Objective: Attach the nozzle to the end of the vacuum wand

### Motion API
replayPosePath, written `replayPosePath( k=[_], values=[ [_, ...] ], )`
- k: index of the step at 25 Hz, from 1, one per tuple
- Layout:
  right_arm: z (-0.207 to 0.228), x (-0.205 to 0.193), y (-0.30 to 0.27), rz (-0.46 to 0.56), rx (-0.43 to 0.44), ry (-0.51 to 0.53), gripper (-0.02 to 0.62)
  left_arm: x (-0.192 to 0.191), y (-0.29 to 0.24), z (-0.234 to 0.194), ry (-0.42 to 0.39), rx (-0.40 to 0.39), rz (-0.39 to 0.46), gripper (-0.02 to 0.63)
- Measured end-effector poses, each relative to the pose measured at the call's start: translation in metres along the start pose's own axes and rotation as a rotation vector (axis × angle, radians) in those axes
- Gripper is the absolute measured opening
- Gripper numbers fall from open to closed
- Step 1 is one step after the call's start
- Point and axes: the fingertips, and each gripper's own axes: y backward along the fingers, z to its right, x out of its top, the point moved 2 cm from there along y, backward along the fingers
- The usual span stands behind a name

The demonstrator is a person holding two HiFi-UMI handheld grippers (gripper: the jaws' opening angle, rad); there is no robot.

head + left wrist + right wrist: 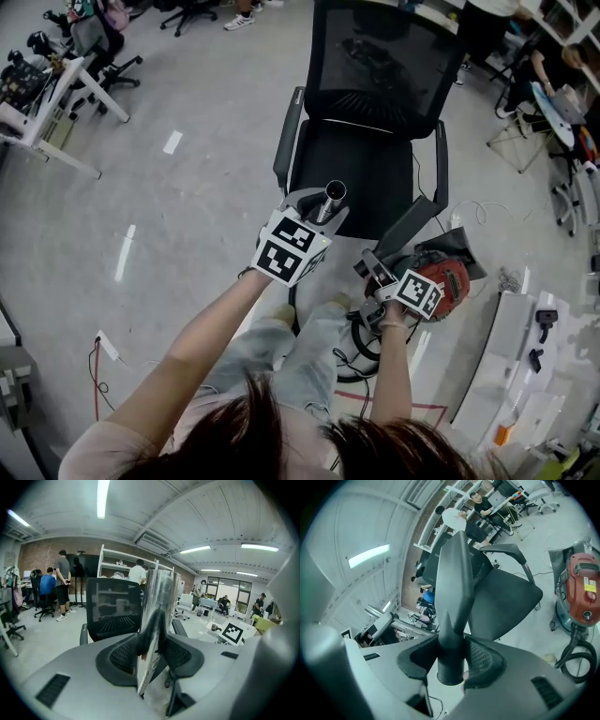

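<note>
Head view — left tongs [317, 214] at frame centre, clenched on the shiny wand [332, 197], its open end up, in front of the office chair [375, 122]. Right tongs [378, 274] sit lower right, beside the red vacuum [448, 279].

Left gripper view — wand clamped between both pads.

Right gripper view — tongs grasp the dark nozzle [454, 583]. The wand shows at middle left, apart from the nozzle.

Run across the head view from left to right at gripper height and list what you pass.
White tape mark on the floor → left gripper, shut on the vacuum wand → right gripper, shut on the nozzle → red vacuum cleaner.
</note>
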Motion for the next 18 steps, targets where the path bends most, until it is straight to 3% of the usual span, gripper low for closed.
replayPosePath(
  k=[18],
  values=[
    [-0.052, 0.036, 0.044, -0.034, 0.117, 0.067, 0.187, -0.002, -0.008, 0.04, -0.012, 0.027, 0.013, 0.16]
  ],
)
